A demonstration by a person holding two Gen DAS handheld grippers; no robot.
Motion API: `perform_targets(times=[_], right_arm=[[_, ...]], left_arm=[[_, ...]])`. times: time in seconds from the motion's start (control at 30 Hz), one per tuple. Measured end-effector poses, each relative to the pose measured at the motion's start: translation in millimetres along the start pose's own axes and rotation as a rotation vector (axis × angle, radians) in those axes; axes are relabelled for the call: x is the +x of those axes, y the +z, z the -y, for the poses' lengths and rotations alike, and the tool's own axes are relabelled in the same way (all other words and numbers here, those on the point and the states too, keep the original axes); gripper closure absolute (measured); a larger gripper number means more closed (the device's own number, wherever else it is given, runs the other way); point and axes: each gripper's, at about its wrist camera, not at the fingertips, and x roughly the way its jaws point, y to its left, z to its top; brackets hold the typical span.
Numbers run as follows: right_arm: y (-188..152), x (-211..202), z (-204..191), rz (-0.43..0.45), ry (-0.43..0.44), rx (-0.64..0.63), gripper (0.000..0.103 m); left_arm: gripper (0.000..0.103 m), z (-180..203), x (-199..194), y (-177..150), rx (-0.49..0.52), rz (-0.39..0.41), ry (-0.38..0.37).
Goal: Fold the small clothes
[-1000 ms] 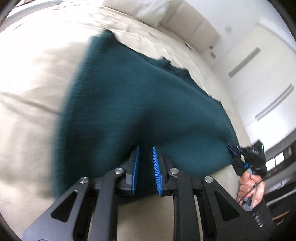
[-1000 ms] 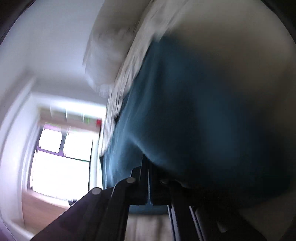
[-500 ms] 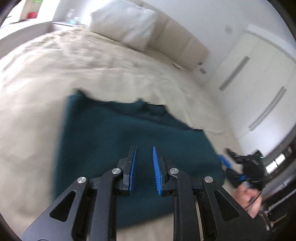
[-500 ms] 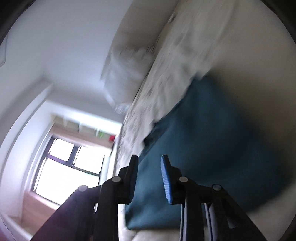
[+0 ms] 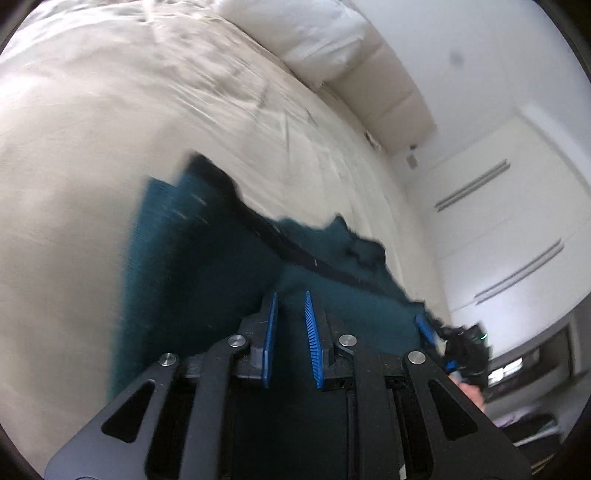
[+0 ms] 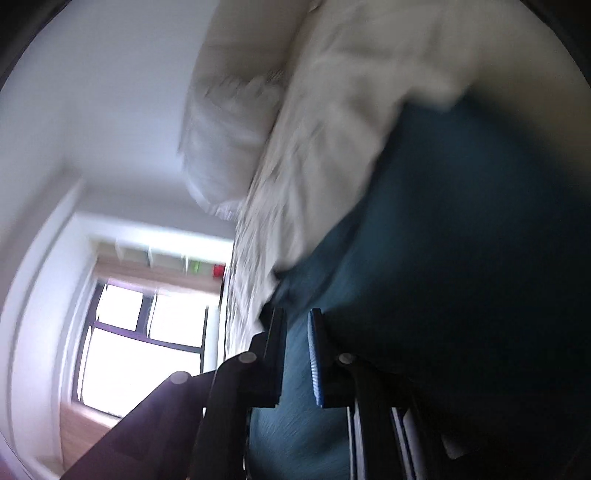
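Observation:
A dark teal knit garment (image 5: 207, 266) lies flat on the beige bed (image 5: 92, 129), its far edge ragged with a darker folded band. My left gripper (image 5: 290, 299) hovers over its near part, jaws slightly apart with nothing between them. The right gripper shows in the left wrist view (image 5: 424, 326) at the garment's right edge. In the right wrist view the right gripper (image 6: 297, 314) is over the teal garment (image 6: 461, 240), jaws a little apart, fabric seen beyond the gap; the view is blurred.
White pillows (image 5: 295, 33) and a padded headboard (image 5: 391, 99) stand at the bed's far end. White wardrobe doors (image 5: 509, 221) line the right wall. A bright window (image 6: 147, 339) and a pillow (image 6: 229, 129) show in the right wrist view.
Both grippers released the garment, which now lies on the bed. The right gripper went from shut on fabric to open. Both cameras then moved back in low over the garment.

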Motion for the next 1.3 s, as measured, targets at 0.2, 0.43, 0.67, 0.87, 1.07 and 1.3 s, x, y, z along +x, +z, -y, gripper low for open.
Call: perform_targets(times=[0.2, 0.43, 0.67, 0.87, 1.07, 1.3], right_arm=[[25.8, -44.5, -0.9, 0.17, -0.14, 0.001, 0.072], [-16.4, 48.3, -62.6, -0.108, -0.062, -0.101, 0.054], [-19.5, 68.7, -40.6, -0.144, -0.077, -0.111, 0.08], [32.6, -9.2, 10.8, 0.068, -0.107, 0.0, 0.082], [28.2, -75.2, -0.6, 0.171, -0.127, -0.031, 0.058], [-54.3, -18.6, -56.1, -0.136, -0.041, -0.266, 0.047]], left_arm=[[0.086, 4.5, -23.6, 8.9, -0.01, 0.068, 0.09], [0.086, 40.9, -4.4, 18.2, 0.1, 0.055, 0.13], [0.086, -7.8, 6.2, 30.5, 0.026, 0.059, 0.045], [0.086, -34.1, 3.7, 35.1, -0.072, 0.066, -0.06], [0.087, -14.8, -15.7, 31.3, -0.012, 0.071, 0.133], [0.078, 7.5, -85.9, -12.2, 0.039, 0.129, 0.25]])
